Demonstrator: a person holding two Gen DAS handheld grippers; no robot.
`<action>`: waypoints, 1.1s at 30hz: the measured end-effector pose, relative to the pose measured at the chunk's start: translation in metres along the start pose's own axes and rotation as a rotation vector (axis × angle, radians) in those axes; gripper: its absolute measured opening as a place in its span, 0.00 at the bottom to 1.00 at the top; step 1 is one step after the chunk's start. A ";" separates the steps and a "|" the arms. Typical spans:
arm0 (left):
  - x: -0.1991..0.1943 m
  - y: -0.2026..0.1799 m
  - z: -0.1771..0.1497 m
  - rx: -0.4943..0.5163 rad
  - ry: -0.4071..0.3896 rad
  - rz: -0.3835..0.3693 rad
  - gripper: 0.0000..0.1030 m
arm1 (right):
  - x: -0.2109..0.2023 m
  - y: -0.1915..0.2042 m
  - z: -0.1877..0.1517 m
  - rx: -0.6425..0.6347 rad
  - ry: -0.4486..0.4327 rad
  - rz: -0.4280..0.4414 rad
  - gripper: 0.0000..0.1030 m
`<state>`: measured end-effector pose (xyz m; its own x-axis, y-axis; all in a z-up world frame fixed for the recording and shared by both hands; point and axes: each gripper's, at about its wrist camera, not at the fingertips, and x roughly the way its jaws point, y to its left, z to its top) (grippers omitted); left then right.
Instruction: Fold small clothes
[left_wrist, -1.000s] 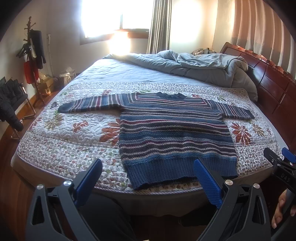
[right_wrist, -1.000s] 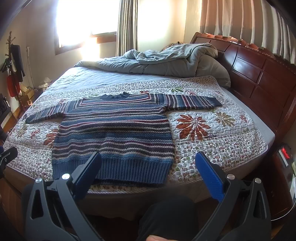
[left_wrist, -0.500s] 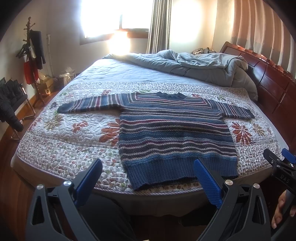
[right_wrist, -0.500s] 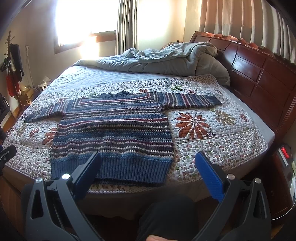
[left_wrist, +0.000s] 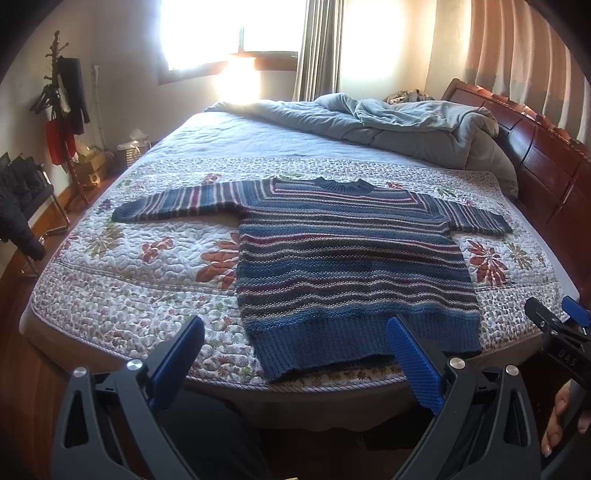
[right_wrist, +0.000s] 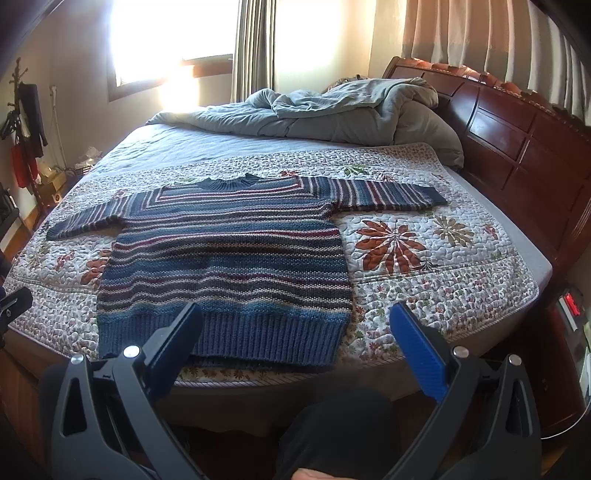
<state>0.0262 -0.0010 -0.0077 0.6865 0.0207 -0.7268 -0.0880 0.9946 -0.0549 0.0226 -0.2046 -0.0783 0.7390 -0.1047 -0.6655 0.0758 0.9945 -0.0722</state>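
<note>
A blue striped knit sweater (left_wrist: 347, 266) (right_wrist: 229, 266) lies flat on the floral quilt (left_wrist: 122, 288) (right_wrist: 436, 288), both sleeves spread out sideways and the hem near the bed's front edge. My left gripper (left_wrist: 295, 343) hangs open in front of the bed edge, below the hem, holding nothing. My right gripper (right_wrist: 295, 332) is also open and empty, just short of the hem's right half. The right gripper's tip (left_wrist: 561, 328) shows at the right edge of the left wrist view.
A bunched grey duvet (left_wrist: 388, 122) (right_wrist: 332, 110) lies at the far side of the bed. A dark wooden headboard (right_wrist: 517, 140) runs along the right. A coat rack (left_wrist: 62, 110) and a chair with dark clothes (left_wrist: 18, 206) stand at the left. A nightstand with a red-lit device (right_wrist: 570, 306) is at right.
Both views have crept slightly closer to the bed edge; the sweater has not moved and both grippers stay open.
</note>
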 end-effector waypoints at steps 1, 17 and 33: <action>0.002 0.000 0.001 0.000 0.002 0.001 0.96 | 0.002 0.000 0.000 -0.001 0.002 -0.001 0.97; 0.100 0.003 0.033 -0.044 -0.024 -0.244 0.96 | 0.077 -0.037 0.031 0.018 -0.051 0.003 0.97; 0.279 -0.003 0.112 -0.148 -0.003 -0.457 0.96 | 0.332 -0.369 0.144 0.754 0.138 0.046 0.62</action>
<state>0.2990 0.0128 -0.1335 0.6806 -0.4148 -0.6039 0.1218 0.8769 -0.4651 0.3363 -0.6057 -0.1654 0.6659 -0.0131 -0.7459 0.5197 0.7254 0.4513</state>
